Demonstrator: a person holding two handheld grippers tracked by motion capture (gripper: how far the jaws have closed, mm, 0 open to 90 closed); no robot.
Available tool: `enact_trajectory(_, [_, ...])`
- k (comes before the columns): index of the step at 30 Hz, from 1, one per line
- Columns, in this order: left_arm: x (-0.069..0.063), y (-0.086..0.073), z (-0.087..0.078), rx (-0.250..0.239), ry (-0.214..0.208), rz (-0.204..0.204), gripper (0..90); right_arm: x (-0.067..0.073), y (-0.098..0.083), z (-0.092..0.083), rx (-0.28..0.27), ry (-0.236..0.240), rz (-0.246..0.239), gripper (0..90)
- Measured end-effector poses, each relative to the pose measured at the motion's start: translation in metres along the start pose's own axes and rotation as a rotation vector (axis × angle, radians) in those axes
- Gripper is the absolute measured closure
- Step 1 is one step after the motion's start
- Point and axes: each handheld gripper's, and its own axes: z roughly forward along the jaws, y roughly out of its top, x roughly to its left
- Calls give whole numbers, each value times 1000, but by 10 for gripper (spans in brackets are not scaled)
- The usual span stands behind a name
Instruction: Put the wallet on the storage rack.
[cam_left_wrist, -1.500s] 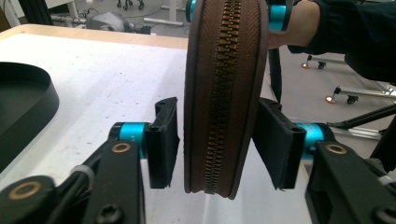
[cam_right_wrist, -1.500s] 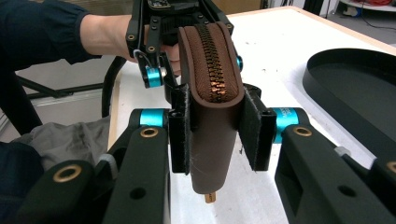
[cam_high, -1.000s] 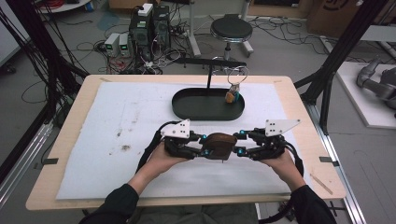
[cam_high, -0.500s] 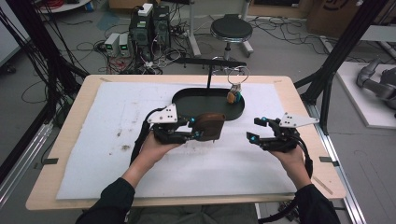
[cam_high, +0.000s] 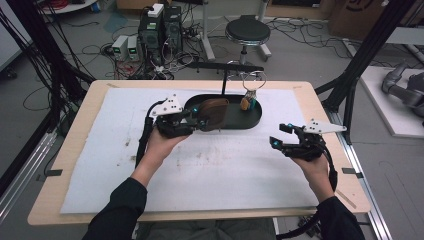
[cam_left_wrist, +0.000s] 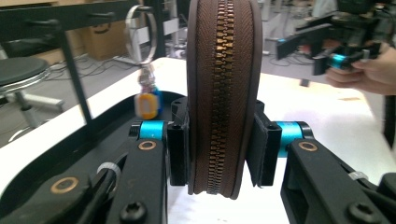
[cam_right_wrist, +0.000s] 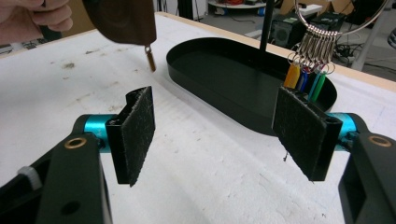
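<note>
There is one brown pouch (cam_left_wrist: 223, 93), one black tray (cam_high: 252, 117), one key ring (cam_right_wrist: 322, 28) with several coloured tags and two grippers. The left gripper (cam_high: 192, 120) is clenched on the pouch and holds it over the left end of the tray; half a second ago it was in front of the tray. The right gripper (cam_high: 285, 137) is released, its jaws wide apart, above the white mat (cam_high: 225, 165). I can read no writing.

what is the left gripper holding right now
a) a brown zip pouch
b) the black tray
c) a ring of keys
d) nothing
a: the left gripper is shut on the brown zip pouch, zipper edge facing the camera, while the key ring hangs over the black tray.
</note>
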Motion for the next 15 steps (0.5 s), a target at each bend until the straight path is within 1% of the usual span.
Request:
enact_trajectory(3, [7,3,2,7,36,-4,653,-1,-1,0,3,-3,6,306])
enact_trajectory(6, [15,7,5,10,62,-7,652,-3,-1,-1,-5,-16,9,306])
enact_trajectory(8, [21,9,8,24,85,-8,652,-4,-1,-2,-8,-18,13,307])
enact_trajectory(15, [37,9,25,58,129,-23,652,-6,-2,-3,-9,-21,30,306])
